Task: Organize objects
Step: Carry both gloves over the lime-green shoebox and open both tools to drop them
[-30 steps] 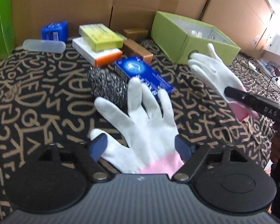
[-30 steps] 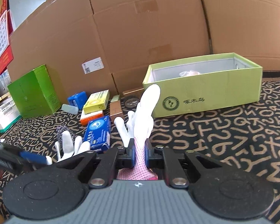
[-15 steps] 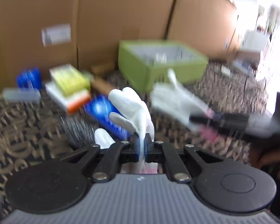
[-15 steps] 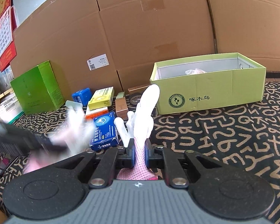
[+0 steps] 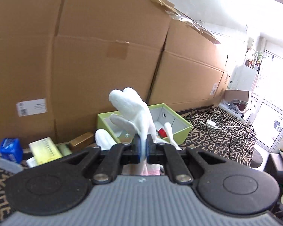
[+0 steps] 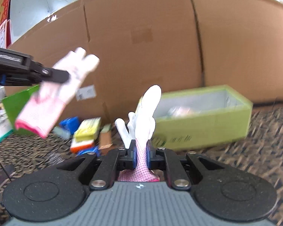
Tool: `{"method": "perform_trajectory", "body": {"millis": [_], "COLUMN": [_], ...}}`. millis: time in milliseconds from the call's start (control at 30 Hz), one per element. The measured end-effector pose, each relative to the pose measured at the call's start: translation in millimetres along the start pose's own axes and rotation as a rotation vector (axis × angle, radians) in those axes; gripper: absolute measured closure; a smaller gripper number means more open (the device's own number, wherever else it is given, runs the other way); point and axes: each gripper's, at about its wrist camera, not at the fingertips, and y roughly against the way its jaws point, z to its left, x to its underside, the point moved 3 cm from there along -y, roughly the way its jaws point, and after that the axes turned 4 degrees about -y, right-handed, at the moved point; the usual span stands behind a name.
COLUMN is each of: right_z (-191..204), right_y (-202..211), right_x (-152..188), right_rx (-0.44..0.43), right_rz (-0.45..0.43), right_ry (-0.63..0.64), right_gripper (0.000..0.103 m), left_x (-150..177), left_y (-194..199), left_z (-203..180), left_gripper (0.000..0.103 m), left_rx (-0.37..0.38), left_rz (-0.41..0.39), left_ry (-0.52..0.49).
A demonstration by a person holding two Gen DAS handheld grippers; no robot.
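Left tool (image 5: 144, 148) has just snapped closed on the white glove (image 5: 134, 109) and swung it up off the patterned bench (image 5: 226, 137). It now hangs in the air in front of the green box (image 5: 181, 130)! Right tool (image 6: 141, 155) is clamped on the second glove (image 6: 145, 116), also raised. Blurry view, but both gloves look box-bound; that is probably the next drop.
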Motion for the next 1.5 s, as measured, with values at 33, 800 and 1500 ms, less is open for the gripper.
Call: {"method": "perform_trajectory", "body": {"millis": [33, 800, 1500], "right_z": [-3.6, -140.4, -96.5], "right_y": [-1.6, -151.6, -64.0], "right_x": [-8.0, -69.3, -55.8], "right_rx": [0.021, 0.197, 0.235], "right_rz": [-0.018, -0.025, -0.124], "right_ry": [0.027, 0.003, -0.003], "right_gripper": [0.091, 0.089, 0.017], "left_x": [-5.9, -39.7, -4.3], "left_y": [-12.7, -269.5, -121.9], "left_z": [-3.2, -14.3, -2.3], "left_gripper": [0.098, 0.087, 0.000], "left_rx": [0.001, -0.004, -0.100], "left_rz": [0.000, 0.086, -0.065], "left_ry": [0.001, 0.043, 0.069]}}
